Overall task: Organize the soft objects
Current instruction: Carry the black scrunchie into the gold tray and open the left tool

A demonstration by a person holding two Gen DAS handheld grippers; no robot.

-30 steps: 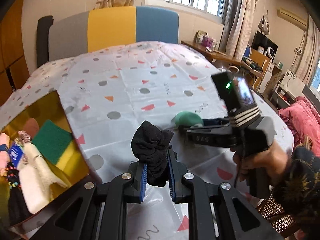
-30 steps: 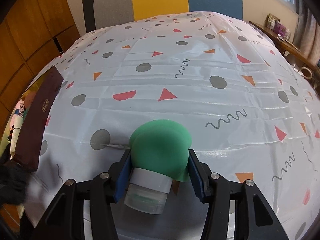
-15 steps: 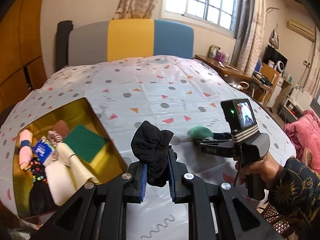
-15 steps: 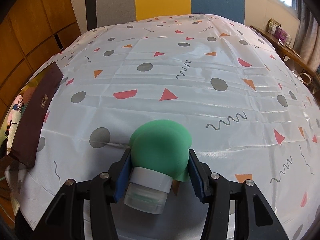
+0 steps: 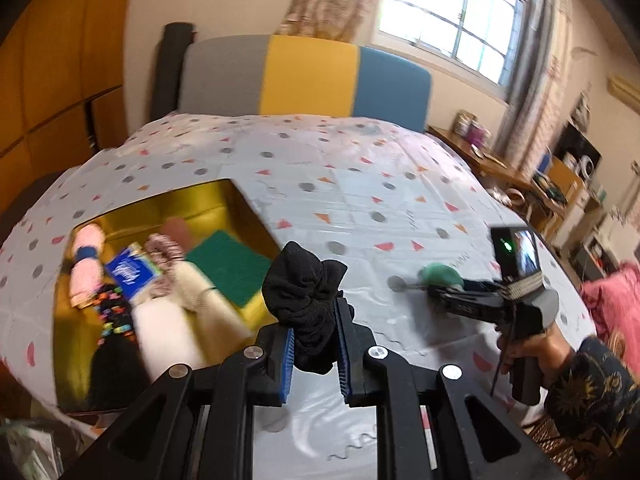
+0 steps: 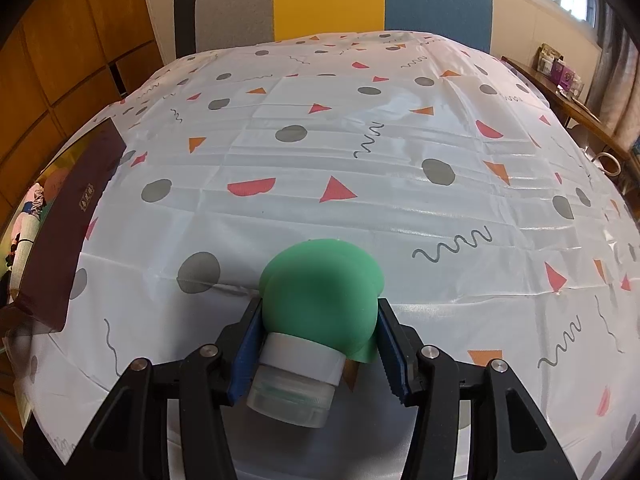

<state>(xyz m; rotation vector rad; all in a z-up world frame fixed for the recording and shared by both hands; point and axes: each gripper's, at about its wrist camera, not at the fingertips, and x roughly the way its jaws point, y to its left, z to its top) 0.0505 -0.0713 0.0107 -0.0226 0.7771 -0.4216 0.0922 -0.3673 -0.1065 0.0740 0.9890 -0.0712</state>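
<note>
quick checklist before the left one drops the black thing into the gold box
1. Left hand-held gripper clamped on black cloth bundle: ok.
2. Bundle over the gold box: not ok, it hangs beside the right wall.
3. Free spot in the box: cannot tell; green pad and other items fill much of it.
4. Right hand-held gripper out of the path: ok, off to the right.
5. Green squeeze bottle held in it: ok.
</note>
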